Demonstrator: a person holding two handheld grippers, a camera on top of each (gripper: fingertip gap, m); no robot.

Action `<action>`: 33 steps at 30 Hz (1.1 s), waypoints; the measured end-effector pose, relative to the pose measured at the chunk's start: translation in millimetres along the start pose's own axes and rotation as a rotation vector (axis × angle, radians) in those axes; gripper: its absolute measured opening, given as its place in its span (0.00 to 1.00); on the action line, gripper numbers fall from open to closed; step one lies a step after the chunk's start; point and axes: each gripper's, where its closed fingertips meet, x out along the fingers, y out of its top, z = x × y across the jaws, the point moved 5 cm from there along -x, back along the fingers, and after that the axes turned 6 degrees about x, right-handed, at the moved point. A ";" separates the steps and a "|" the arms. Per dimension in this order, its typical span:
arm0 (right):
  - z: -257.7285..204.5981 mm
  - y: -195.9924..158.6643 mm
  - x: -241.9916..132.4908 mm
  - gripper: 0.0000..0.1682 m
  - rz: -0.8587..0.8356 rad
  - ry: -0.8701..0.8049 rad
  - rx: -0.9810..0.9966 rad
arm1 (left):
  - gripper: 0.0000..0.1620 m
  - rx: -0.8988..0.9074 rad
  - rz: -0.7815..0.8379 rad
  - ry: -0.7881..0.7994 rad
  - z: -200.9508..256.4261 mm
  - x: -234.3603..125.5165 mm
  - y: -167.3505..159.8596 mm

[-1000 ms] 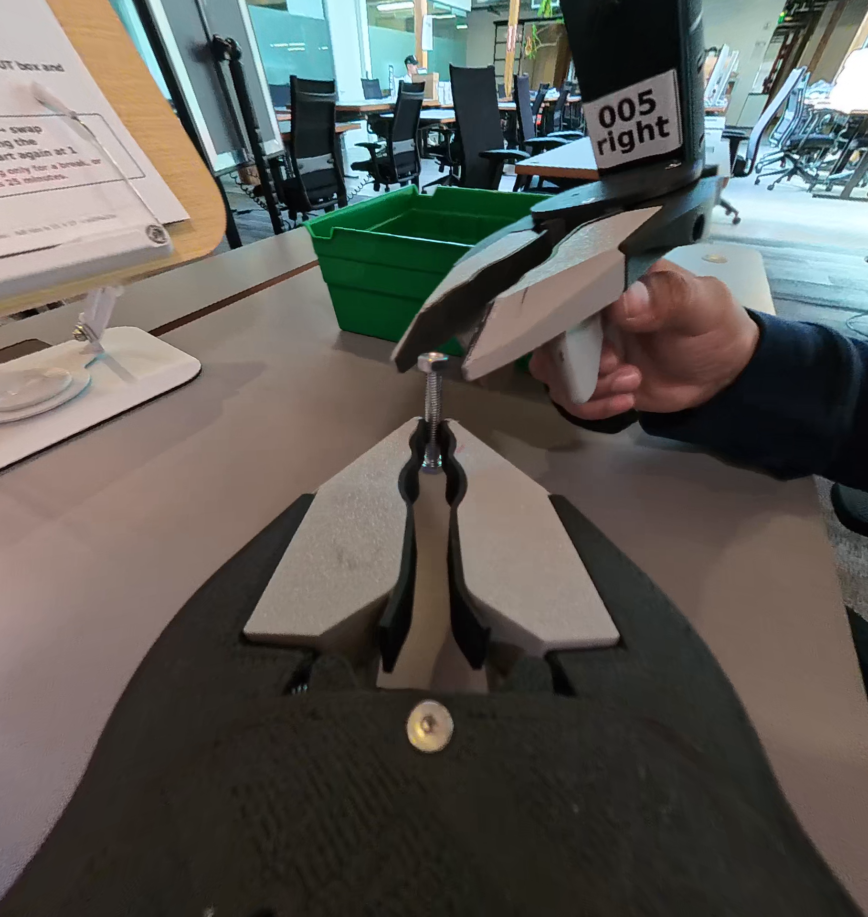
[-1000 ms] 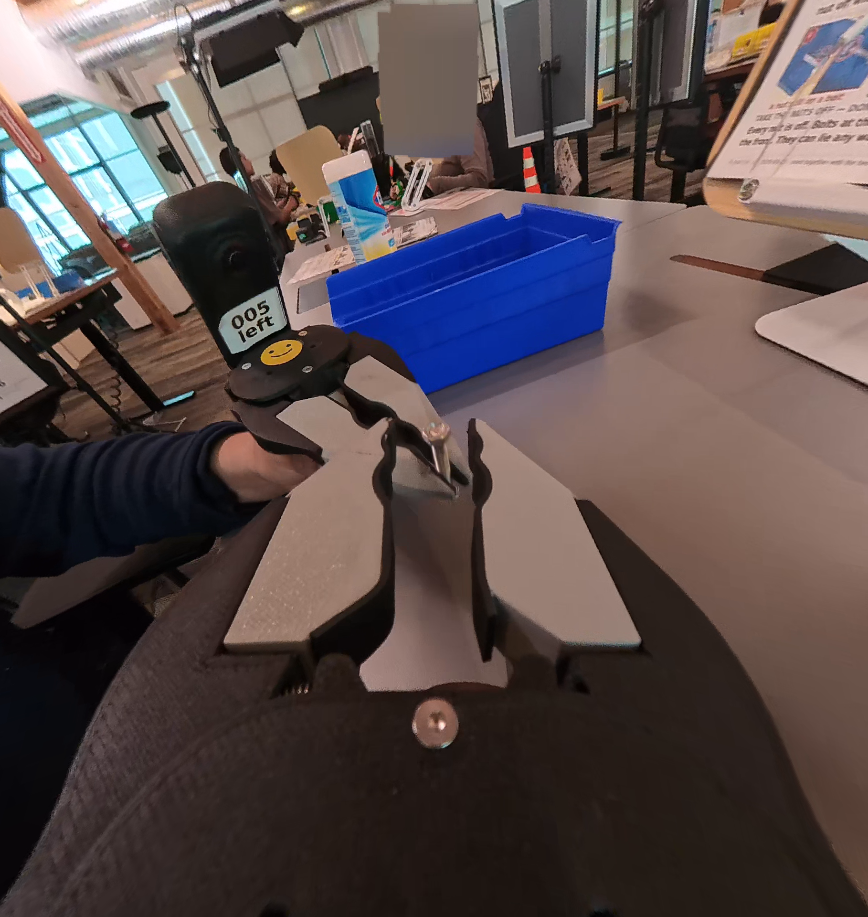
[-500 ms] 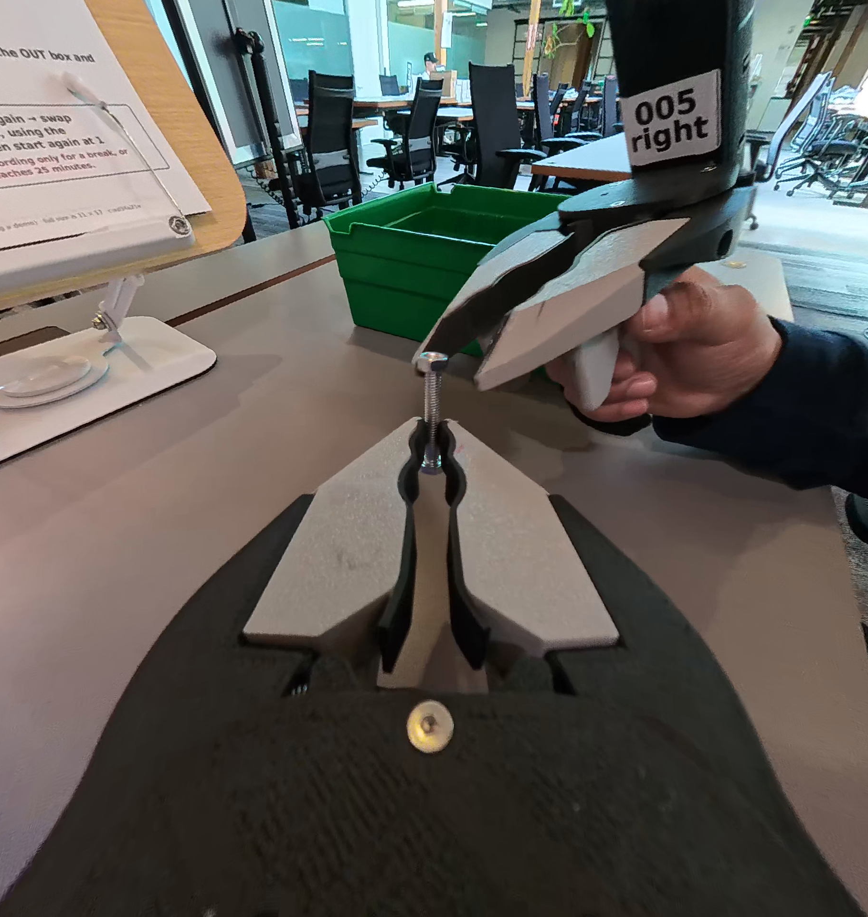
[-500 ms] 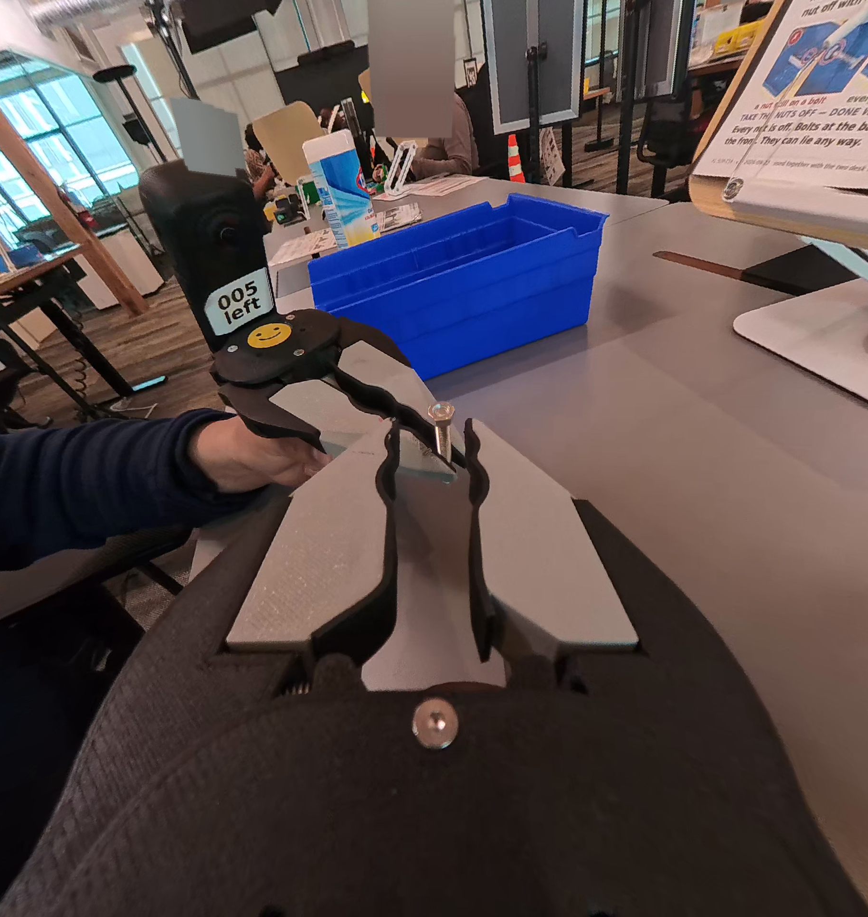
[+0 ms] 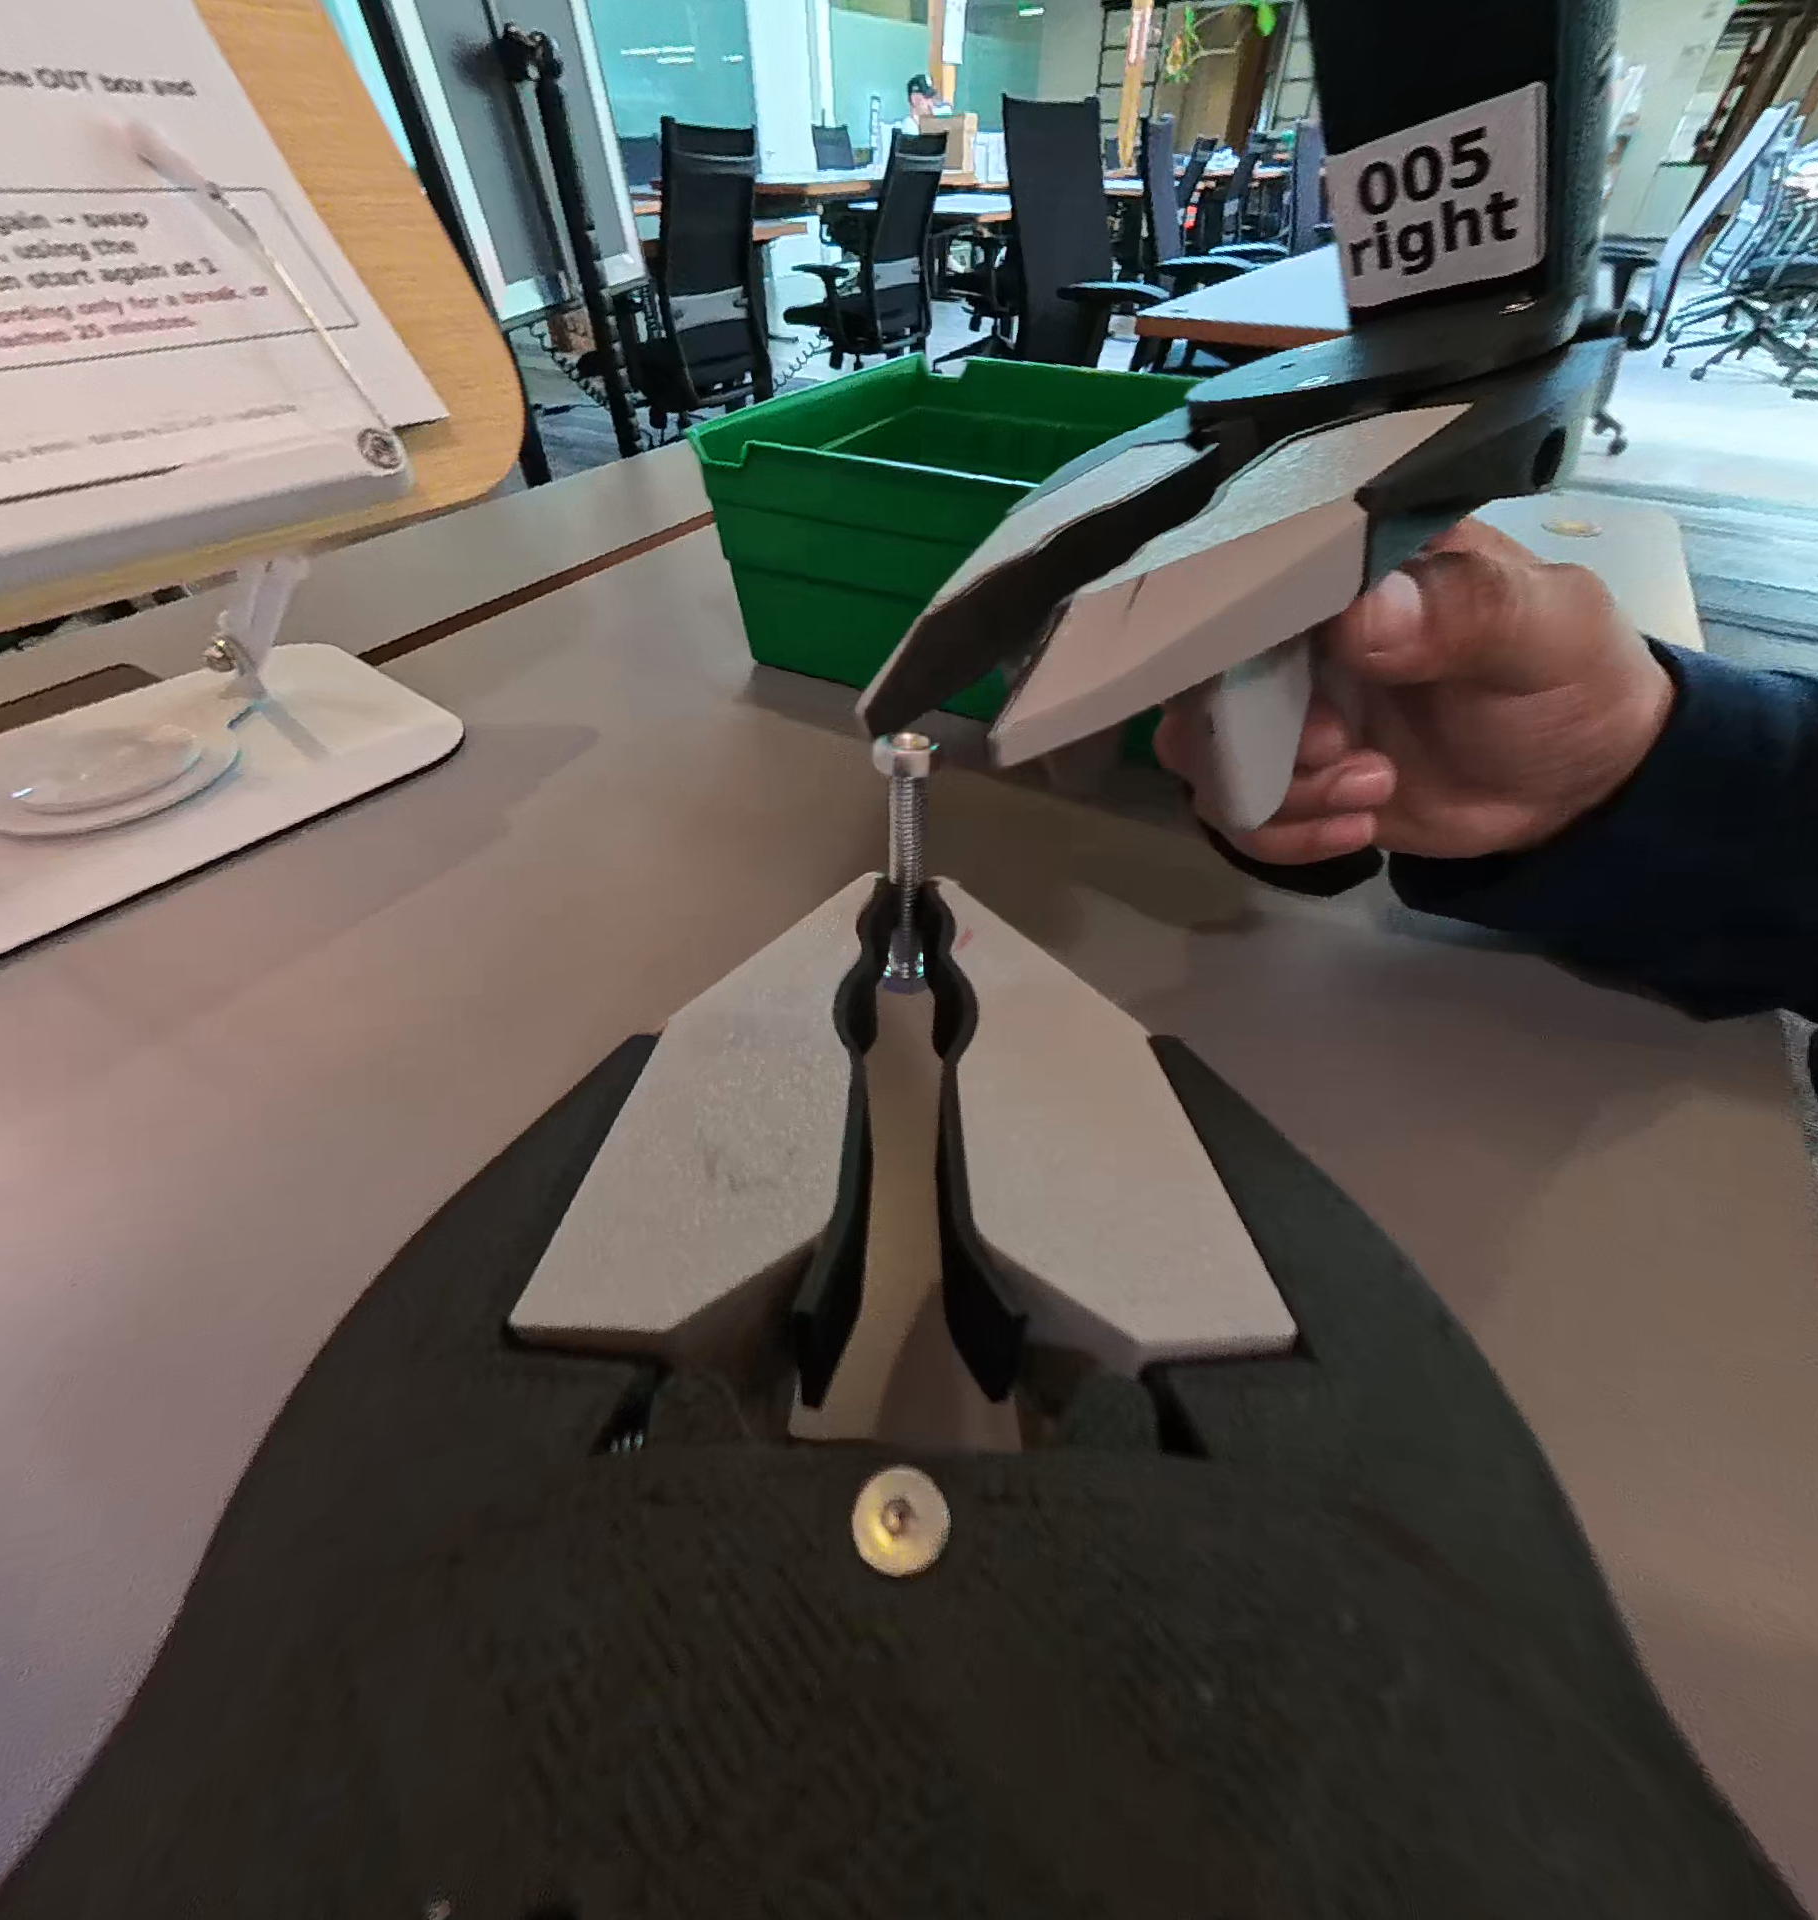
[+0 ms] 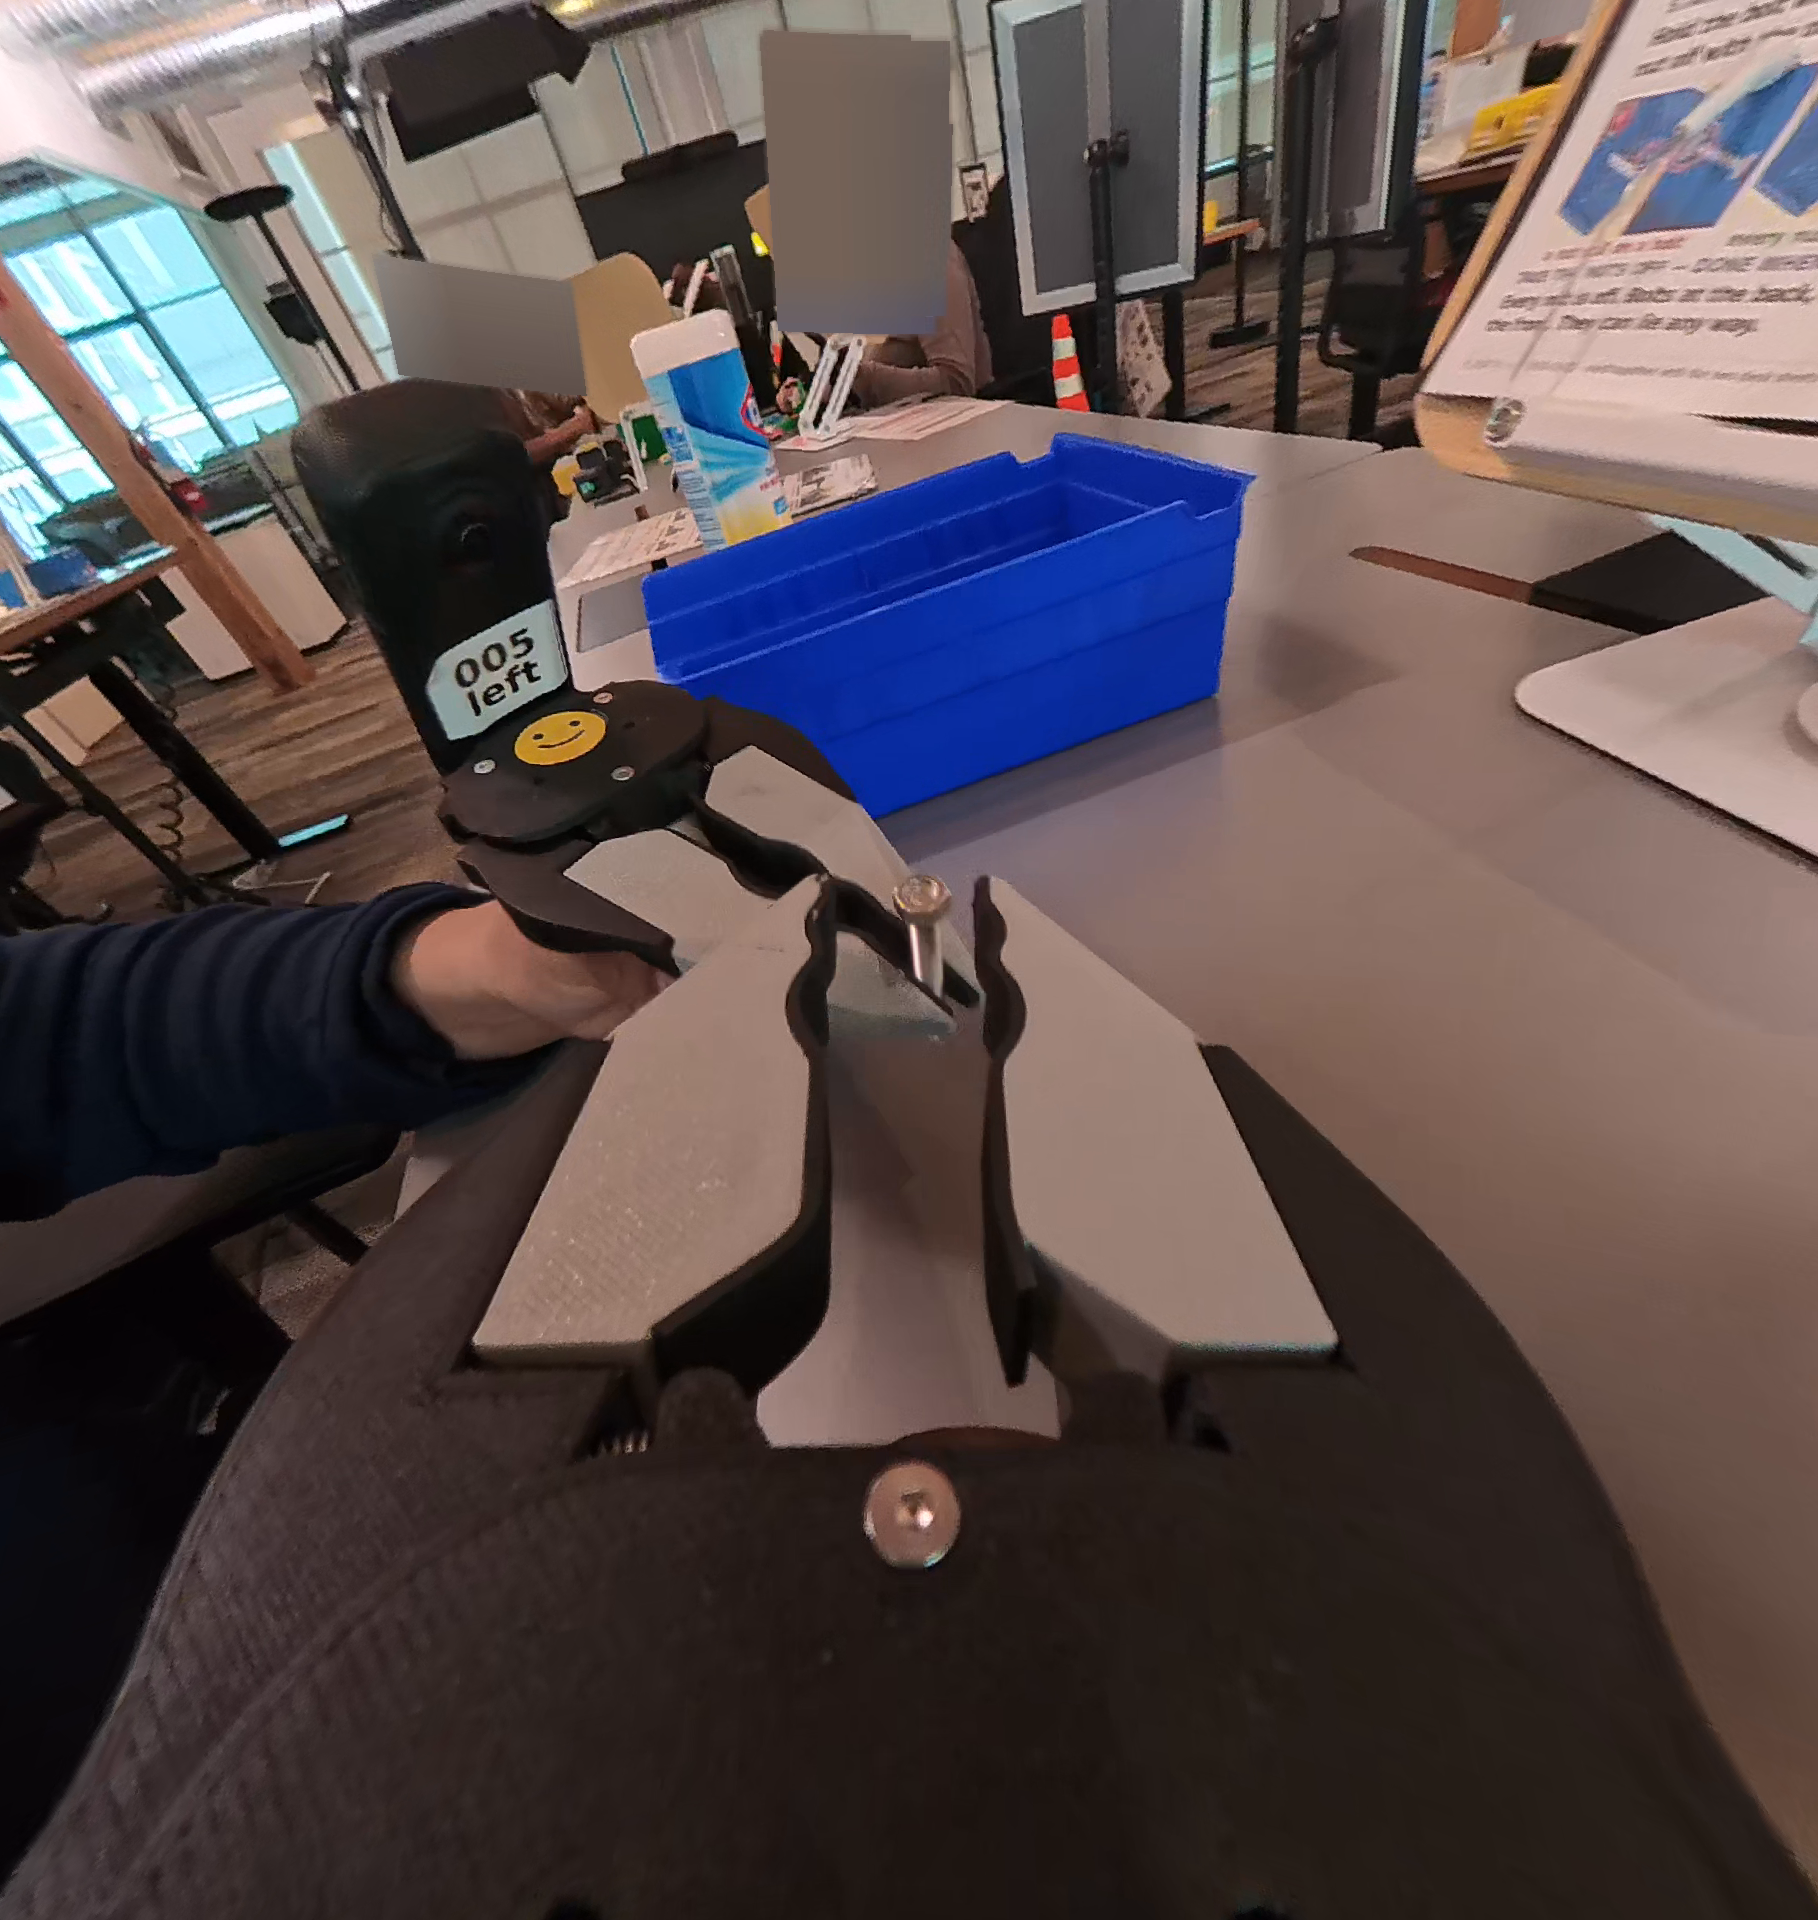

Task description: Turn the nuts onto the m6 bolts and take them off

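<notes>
An m6 bolt is held upright above the worktop, clamped low on its shank in the left gripper, while the right gripper, jaws parted and empty, is poised at the head, so a closing grasp seems needed next.

I see the green plastic bin toward the grey table's far edge, the blue plastic bin near its opposite edge, and the white-based document stand on the table between them.
</notes>
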 end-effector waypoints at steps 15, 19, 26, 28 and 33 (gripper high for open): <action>-1.7 -5.7 10.1 0.09 -0.020 -0.007 -0.007 | 0.02 0.010 -0.019 -0.020 5.9 4.3 -1.8; -1.8 -4.8 9.9 0.07 -0.010 0.007 0.008 | 0.02 0.005 -0.009 -0.026 7.0 3.9 0.0; -1.2 -3.9 10.0 0.12 -0.006 0.006 0.018 | 0.02 0.008 -0.013 -0.017 6.2 4.1 -0.4; 1.9 -1.3 6.3 0.12 0.009 -0.018 0.014 | 0.02 0.003 -0.009 -0.002 3.2 2.7 -0.3; 6.3 -1.6 3.6 0.12 0.018 -0.032 0.037 | 0.02 -0.015 -0.005 0.067 -8.0 -1.2 -0.8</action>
